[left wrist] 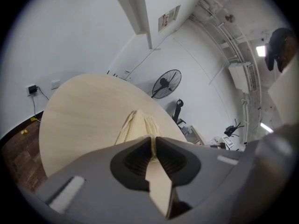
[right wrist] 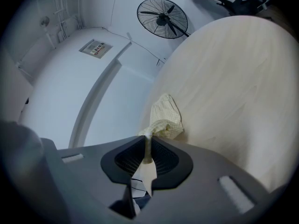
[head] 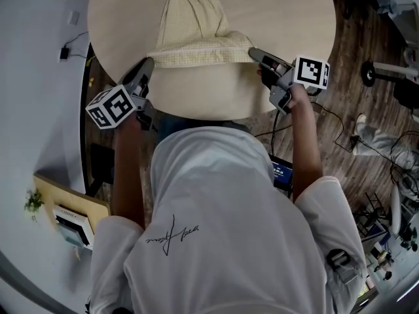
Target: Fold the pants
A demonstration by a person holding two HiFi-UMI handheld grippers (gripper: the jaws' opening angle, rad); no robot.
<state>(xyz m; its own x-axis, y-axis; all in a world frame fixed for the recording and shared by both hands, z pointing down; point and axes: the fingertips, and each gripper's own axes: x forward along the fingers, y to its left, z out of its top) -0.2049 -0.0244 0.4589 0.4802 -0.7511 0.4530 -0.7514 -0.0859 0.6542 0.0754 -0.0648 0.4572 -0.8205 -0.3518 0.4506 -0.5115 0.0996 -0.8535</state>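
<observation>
Pants (head: 193, 28): one pair, pale yellow with a fine check, lying on a round, light wood-toned surface (head: 281, 18). The cloth sits in the half of the surface nearer the person, narrow at its far end and wider toward the near rim. The near edge runs as a doubled band across the cloth, with one gripper at each of its two ends.

Left gripper (head: 146, 64): at the left end of the near edge. In the left gripper view its fingers (left wrist: 135, 160) are closed narrowly on a thin fold of the yellow cloth, which runs from the pads out onto the surface. Marker cube (head: 111, 106) at its rear.

Right gripper (head: 253, 52): at the right end of the near edge. In the right gripper view its fingers (right wrist: 128, 160) are pinched close on a bunched corner of the pants, and the cloth spreads onto the surface just beyond the tips. Marker cube (head: 311, 72) at its rear.

Person: white shirt (head: 222, 227), standing at the near rim, both arms reaching forward.

Surroundings: wood-plank floor (head: 366, 129) to the right; standing fan (left wrist: 167, 83) against a white wall beyond the surface; wall socket (left wrist: 32, 89) with a cable, at the left.
</observation>
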